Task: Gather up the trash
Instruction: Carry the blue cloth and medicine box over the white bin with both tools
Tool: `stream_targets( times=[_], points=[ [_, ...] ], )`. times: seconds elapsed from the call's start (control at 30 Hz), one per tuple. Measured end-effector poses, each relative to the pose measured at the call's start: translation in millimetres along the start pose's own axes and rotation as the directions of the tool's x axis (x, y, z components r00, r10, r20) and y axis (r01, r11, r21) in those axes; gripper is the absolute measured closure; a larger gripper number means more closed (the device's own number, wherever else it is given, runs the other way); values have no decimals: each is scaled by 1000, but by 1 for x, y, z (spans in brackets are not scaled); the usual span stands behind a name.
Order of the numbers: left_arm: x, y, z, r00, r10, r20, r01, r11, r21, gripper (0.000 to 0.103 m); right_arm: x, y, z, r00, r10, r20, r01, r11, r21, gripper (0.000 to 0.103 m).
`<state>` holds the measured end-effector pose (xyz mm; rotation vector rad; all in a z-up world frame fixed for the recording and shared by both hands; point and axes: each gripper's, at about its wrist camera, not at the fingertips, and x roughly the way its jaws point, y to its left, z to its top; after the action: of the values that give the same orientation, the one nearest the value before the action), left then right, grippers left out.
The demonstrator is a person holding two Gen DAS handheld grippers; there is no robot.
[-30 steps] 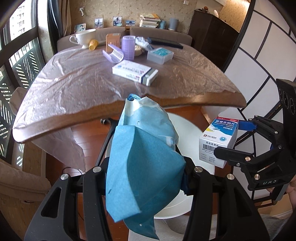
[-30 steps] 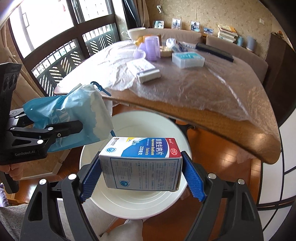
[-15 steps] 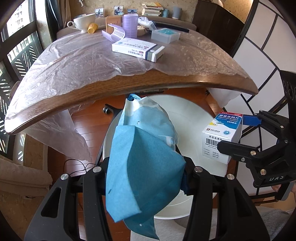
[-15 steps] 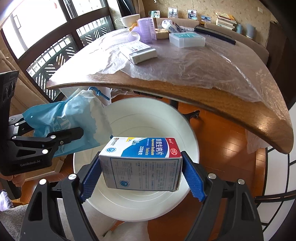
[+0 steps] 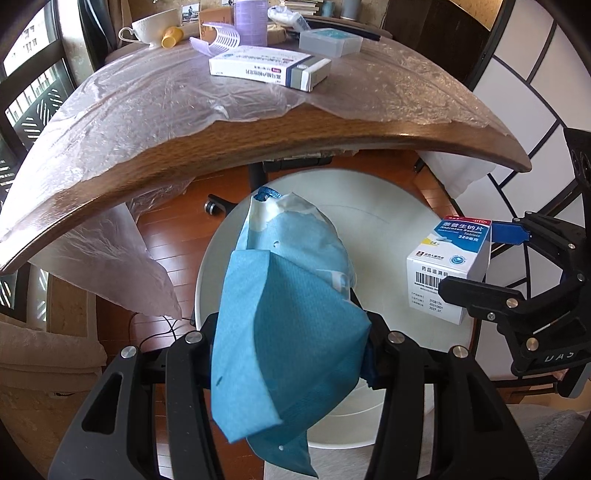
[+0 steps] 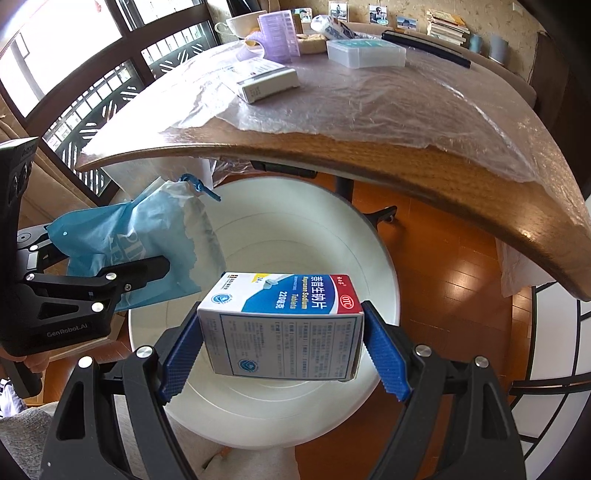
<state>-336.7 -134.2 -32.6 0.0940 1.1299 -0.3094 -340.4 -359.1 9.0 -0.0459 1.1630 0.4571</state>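
Left gripper (image 5: 291, 354): jaws clenched on a blue bag (image 5: 288, 317), crumpled, white at its knotted top, held above the white bin (image 5: 402, 206). Right gripper (image 6: 282, 354): blue pads (image 6: 386, 360) clamped on both ends of a medicine box (image 6: 284, 328), label side up, held over the bin's open mouth. Bin: round, on the wood floor (image 6: 454, 280), partly under the table's edge. Table (image 5: 258, 136): wooden, covered with plastic film (image 5: 147, 92); bears a second box (image 5: 269, 68), a clear case (image 5: 330, 42), a purple container (image 5: 251, 18), a white cup (image 5: 151, 26).
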Motion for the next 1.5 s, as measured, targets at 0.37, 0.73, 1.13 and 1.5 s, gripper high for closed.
stream_targets(
  times=[0.37, 0.73, 1.13, 1.5],
  points=[
    [23, 4, -1, 999, 5, -44, -5, 1000, 6, 50, 18, -5, 3, 999, -12, -36, 13, 1000, 11, 23],
    [41, 15, 2, 997, 10, -73, -10, 1000, -3, 50, 33, -2, 9, 998, -41, -47, 43, 999, 34, 23],
    [48, 16, -1, 996, 13, -89, -13, 1000, -1, 50, 42, -1, 6, 997, -46, -61, 48, 998, 32, 23],
    [51, 12, 3, 995, 13, -100, -12, 1000, 5, 50, 44, -5, 8, 996, -47, -71, 50, 998, 37, 23]
  ],
)
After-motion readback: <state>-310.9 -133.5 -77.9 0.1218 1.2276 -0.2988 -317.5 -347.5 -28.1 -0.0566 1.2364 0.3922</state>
